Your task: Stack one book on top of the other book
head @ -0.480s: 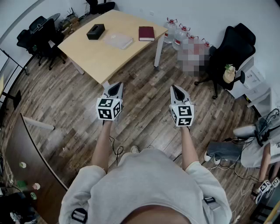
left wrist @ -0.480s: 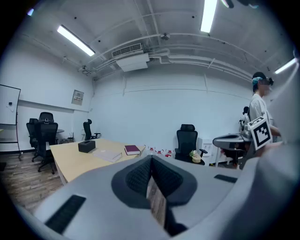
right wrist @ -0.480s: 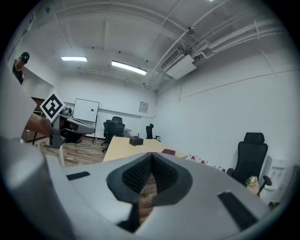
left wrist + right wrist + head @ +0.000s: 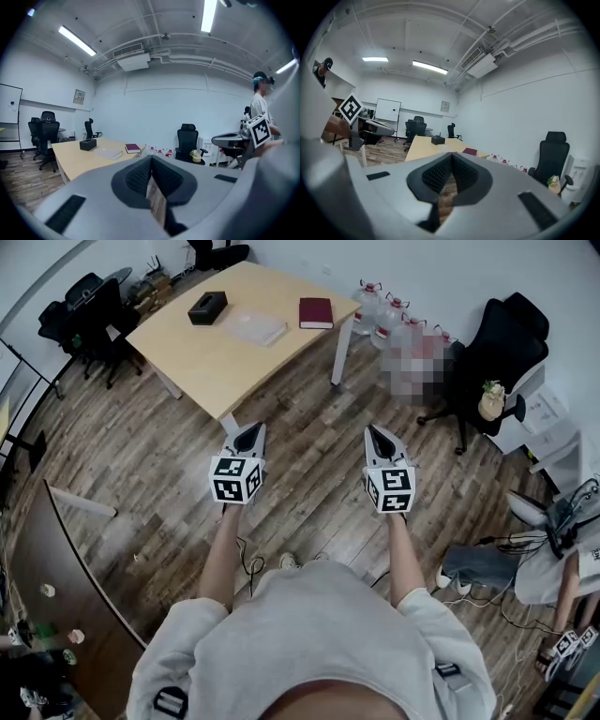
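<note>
Plainly, nothing is in hand yet: the left gripper [image 4: 249,432] and the right gripper [image 4: 375,431] are held out side by side over the wooden floor [image 4: 309,456], well apart from the desk [image 4: 202,367] ahead. In the left gripper view the fingers [image 4: 136,178] are pressed together with nothing between them, and the right gripper view shows its fingers [image 4: 436,176] closed and empty in the same way

Both books lie flat on the desk. The dark red book [image 4: 314,312] sits close to the desk's far right corner. The pale book [image 4: 253,327] lies just beside it toward the middle, apart from it, with a black box [image 4: 206,307] further left

The red one looks like a hardback, so I would expect it to be stiff and fairly weighty, and unlikely to bend when lifted by one side. The pale one seems thinner and smoother, so it may flex or slip. That makes the red book the likelier one to carry and the pale one the likelier base, though either order would do

Since both lie flat, the awkward part will probably be getting a finger under a cover. Sliding the book until one edge overhangs the desk, then pinching across its thickness near the spine, looks the safest hold. A second gripper on the opposite edge should keep it level. The fingers must open before any of this
</note>
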Motion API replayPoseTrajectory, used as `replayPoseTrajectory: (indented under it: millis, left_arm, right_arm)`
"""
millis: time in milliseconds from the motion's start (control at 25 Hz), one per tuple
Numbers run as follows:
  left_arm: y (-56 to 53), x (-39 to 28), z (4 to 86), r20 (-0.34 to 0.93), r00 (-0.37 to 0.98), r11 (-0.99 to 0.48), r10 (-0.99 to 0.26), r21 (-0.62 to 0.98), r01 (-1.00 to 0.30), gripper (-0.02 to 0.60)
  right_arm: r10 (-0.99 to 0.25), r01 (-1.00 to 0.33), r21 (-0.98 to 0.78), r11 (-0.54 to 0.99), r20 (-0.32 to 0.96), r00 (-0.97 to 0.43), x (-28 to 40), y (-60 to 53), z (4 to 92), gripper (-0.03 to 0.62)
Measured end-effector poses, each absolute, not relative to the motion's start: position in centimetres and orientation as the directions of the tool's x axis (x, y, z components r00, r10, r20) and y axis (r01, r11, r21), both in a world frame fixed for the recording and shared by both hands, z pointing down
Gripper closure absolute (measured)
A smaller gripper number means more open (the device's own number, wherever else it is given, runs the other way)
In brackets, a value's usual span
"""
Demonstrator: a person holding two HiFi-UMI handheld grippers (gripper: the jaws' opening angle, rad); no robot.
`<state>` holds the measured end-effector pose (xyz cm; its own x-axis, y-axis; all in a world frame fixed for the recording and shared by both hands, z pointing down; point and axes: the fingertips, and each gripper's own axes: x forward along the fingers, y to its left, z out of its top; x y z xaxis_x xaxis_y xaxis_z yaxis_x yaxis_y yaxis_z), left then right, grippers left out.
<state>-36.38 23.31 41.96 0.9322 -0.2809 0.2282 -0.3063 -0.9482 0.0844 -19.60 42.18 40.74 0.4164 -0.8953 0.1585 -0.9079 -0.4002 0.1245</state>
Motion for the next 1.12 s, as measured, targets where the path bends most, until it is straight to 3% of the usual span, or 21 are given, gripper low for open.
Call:
replayPoseTrajectory:
  millis: [120, 160, 240, 320, 400, 1120]
  left_arm:
    - [23.5, -36.4, 42.2, 0.211, 0.936, -0.948, -0.283, 0.090, -0.307, 0.553]
    - [23.8, -36.3, 42.5, 0.211, 0.939, -0.950, -0.271, 0.101, -0.297, 0.536]
    - [24.5, -35.8, 43.2, 0.228, 0.948, -0.958, -0.223, 0.129, -0.257, 0.351]
    - [25.4, -35.3, 44.1, 0.247, 0.954, -0.966, -0.171, 0.151, -0.212, 0.234]
    - [26.2, -35.1, 44.6, 0.250, 0.957, -0.969, -0.146, 0.159, -0.189, 0.224]
    - [29.3, -31.9, 45.6, 0.274, 0.949, -0.975, -0.159, 0.106, -0.194, 0.212]
  right_arm:
    - [-0.894, -0.909, 0.109, -0.402, 0.170, 0.415, -19.4, 42.1, 41.3, 0.589]
    - [-0.898, -0.915, 0.094, -0.392, 0.179, 0.402, -19.5, 42.0, 41.6, 0.521]
    - [-0.913, -0.932, 0.059, -0.357, 0.189, 0.361, -19.7, 41.5, 42.1, 0.289]
    - [-0.923, -0.943, 0.041, -0.332, 0.191, 0.333, -20.0, 41.1, 42.5, 0.101]
    - [-0.926, -0.945, 0.033, -0.324, 0.193, 0.324, -20.1, 41.1, 42.9, 0.054]
    - [-0.930, -0.949, 0.036, -0.314, 0.191, 0.315, -17.7, 44.1, 44.0, 0.046]
